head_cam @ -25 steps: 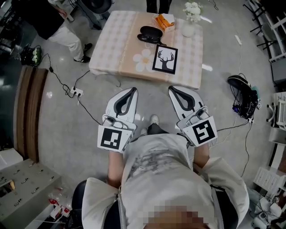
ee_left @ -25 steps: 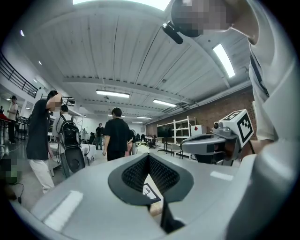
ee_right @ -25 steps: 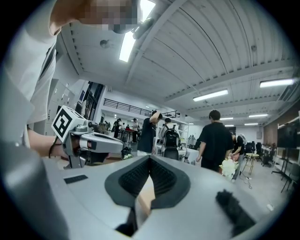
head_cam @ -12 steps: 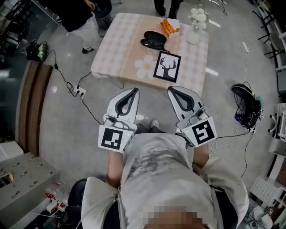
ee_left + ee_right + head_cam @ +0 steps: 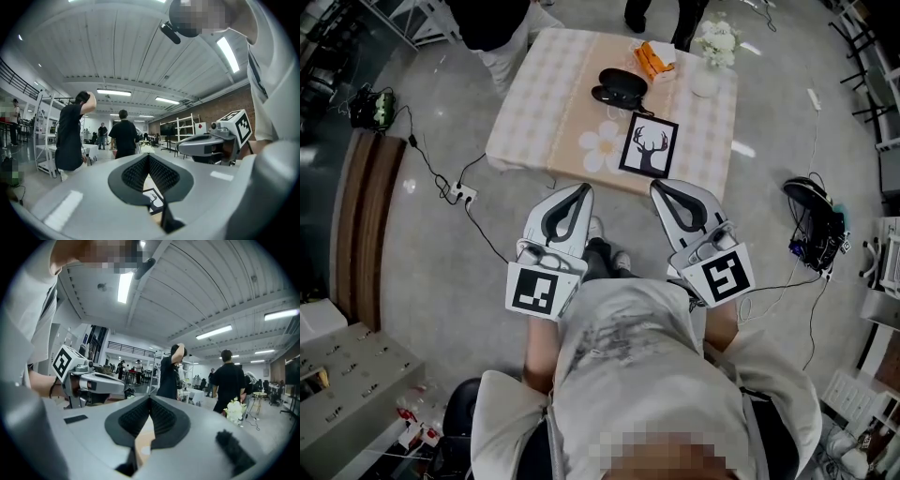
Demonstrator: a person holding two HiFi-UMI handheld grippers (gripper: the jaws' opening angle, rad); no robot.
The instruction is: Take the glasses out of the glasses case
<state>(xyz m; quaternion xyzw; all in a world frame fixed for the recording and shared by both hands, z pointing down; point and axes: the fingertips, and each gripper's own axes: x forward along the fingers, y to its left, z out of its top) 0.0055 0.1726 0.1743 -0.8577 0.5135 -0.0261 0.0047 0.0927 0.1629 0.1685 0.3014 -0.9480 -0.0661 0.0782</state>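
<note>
The black glasses case (image 5: 619, 86) lies shut on the far part of a small checked table (image 5: 534, 103), seen in the head view. Both grippers are held close to my body, well short of the table's near edge. The left gripper (image 5: 579, 190) has its jaws together with nothing between them, and so does the right gripper (image 5: 661, 187). In the left gripper view the left gripper (image 5: 148, 157) points level across the room, its pads meeting. The right gripper (image 5: 150, 401) shows the same in its own view. The case is hidden in both gripper views.
A framed deer picture (image 5: 649, 146), an orange packet (image 5: 654, 56) and a vase of white flowers (image 5: 715, 47) share the table. People stand at its far side (image 5: 502, 23). A power strip with cables (image 5: 461, 194) lies on the floor at left, a black bag (image 5: 811, 202) at right.
The table has come slightly nearer and shifted in the view as I step forward. The person at the far left corner has moved along. Both grippers stay shut in the same pose.
</note>
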